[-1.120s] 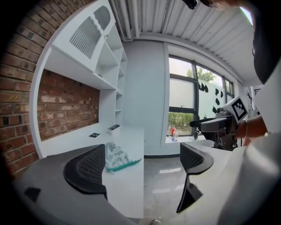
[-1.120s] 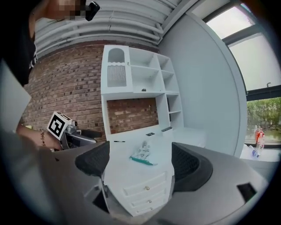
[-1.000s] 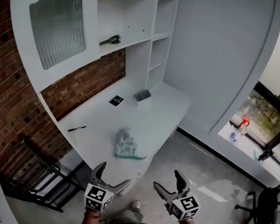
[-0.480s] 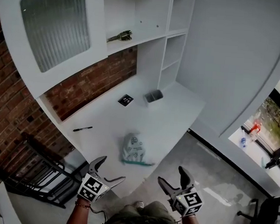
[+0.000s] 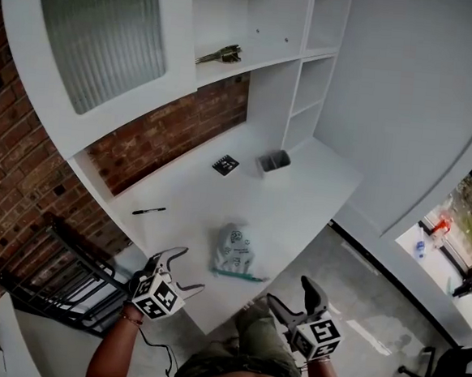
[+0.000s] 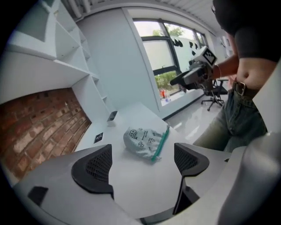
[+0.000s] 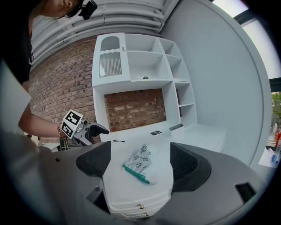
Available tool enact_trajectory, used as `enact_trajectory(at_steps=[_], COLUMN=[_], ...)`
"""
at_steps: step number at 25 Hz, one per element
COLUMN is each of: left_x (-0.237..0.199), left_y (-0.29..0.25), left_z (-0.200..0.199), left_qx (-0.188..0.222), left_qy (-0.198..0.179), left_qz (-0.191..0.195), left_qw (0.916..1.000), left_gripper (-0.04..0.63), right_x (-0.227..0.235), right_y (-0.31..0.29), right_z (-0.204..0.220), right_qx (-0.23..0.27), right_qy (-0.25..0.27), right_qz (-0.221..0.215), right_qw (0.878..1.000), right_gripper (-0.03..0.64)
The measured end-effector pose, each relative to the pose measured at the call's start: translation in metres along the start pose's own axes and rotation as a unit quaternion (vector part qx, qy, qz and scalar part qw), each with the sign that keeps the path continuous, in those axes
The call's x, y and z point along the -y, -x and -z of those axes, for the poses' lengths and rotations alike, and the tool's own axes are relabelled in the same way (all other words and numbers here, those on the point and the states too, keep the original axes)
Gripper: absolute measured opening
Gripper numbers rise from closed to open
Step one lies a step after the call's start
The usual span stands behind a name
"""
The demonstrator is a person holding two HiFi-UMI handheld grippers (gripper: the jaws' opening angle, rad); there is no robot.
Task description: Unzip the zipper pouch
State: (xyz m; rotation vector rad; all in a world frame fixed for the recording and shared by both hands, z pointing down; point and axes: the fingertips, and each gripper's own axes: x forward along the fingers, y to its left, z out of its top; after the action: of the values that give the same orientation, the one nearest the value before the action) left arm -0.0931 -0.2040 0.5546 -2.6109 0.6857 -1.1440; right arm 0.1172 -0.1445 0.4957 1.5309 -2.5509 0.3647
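Both pairs of fingers are empty and wide apart. Over the last second I've closed in on the tabletop (image 5: 186, 200). My left fingers (image 6: 94, 169) have swung to its near left corner and have just been closing a little, with nothing between them. My right fingers (image 7: 186, 167) hang off the front edge. The zipper pouch (image 5: 235, 249) lies near that edge, its teal zipper (image 5: 241, 275) toward me and apparently unopened, so reaching in comes next.
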Motion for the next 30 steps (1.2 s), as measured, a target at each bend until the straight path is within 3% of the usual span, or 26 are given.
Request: enact_trajectory(at_steps=[5, 9, 12, 16, 20, 26, 30], left_x=[0.0, -0.002, 0.005, 0.013, 0.011, 0.019, 0.025], left_y=[-0.029, -0.06, -0.082, -0.105, -0.132, -0.155, -0.16], left_z=[0.001, 0.015, 0.027, 0.042, 0.054, 0.066, 0.071], left_qx=[0.007, -0.028, -0.055, -0.095, -0.131, -0.153, -0.162], left_qy=[-0.033, -0.089, -0.124, -0.165, -0.225, -0.281, -0.291], left_qz=[0.1, 0.171, 0.246, 0.324, 0.359, 0.408, 0.435], left_qw=[0.9944, 0.9808, 0.9599, 0.9267, 0.8962, 0.8549, 0.8365], left_gripper=[0.433, 0.377, 0.33, 0.327, 0.305, 0.262, 0.25], right_x=[0.014, 0.029, 0.041, 0.056, 0.072, 0.098, 0.11], right_y=[-0.014, -0.026, -0.035, -0.046, -0.054, -0.063, -0.068], right_z=[-0.002, -0.006, -0.009, -0.009, -0.011, -0.011, -0.011], right_qx=[0.0, -0.001, 0.0, -0.006, -0.012, -0.022, -0.024], right_qy=[0.008, -0.002, -0.002, 0.007, -0.004, -0.006, -0.008], right_qz=[-0.003, 0.002, 0.005, 0.005, 0.014, 0.027, 0.033], right_qw=[1.0, 1.0, 1.0, 1.0, 1.0, 0.999, 0.999], right_gripper=[0.419, 0.419, 0.419, 0.419, 0.419, 0.419, 0.419])
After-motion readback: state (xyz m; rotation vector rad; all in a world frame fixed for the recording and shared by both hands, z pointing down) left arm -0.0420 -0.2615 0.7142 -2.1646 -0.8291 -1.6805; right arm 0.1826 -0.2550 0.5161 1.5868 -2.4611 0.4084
